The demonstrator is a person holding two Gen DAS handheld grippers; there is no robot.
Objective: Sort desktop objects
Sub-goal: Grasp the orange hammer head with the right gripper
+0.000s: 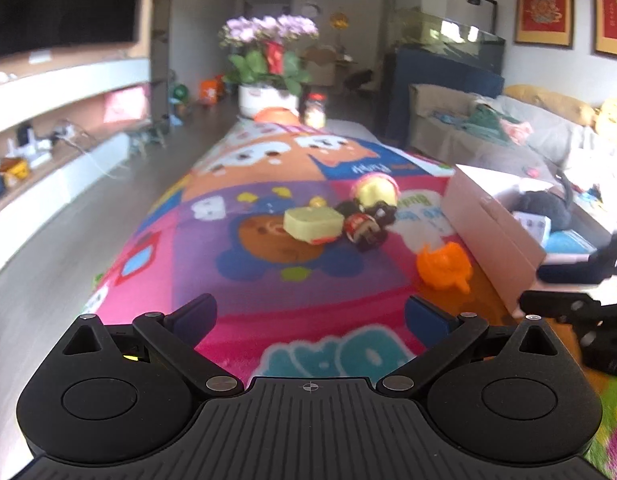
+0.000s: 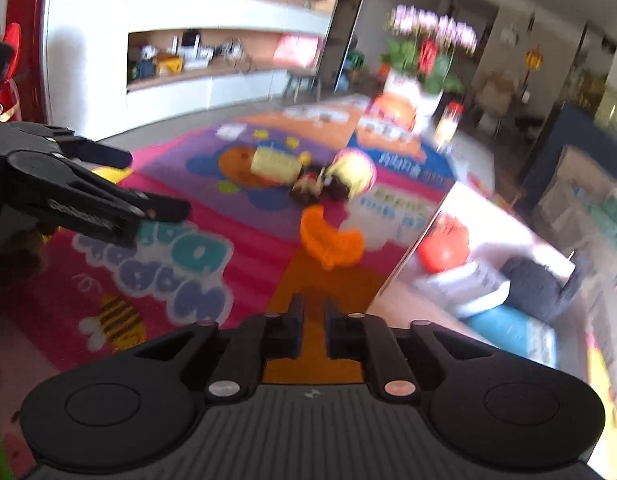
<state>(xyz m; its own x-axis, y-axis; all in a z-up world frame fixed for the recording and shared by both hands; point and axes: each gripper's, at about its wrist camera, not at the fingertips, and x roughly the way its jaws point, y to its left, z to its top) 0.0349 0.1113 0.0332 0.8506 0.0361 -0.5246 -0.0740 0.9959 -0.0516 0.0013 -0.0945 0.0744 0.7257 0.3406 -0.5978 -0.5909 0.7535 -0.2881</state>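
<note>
The left gripper stands wide open over the colourful mat, holding nothing. The right gripper has its jaws nearly together and empty, beside the pink box, presumably the sorting bin. The orange toy, yellow block and figurines lie loose on the mat, unsorted.

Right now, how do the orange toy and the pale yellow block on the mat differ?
The orange toy is bright orange with an irregular, curved shape; the pale yellow block is boxy and flat-sided. The orange toy lies alone near the pink box; the block touches the dark round toys. Both rest on the colourful mat.
</note>
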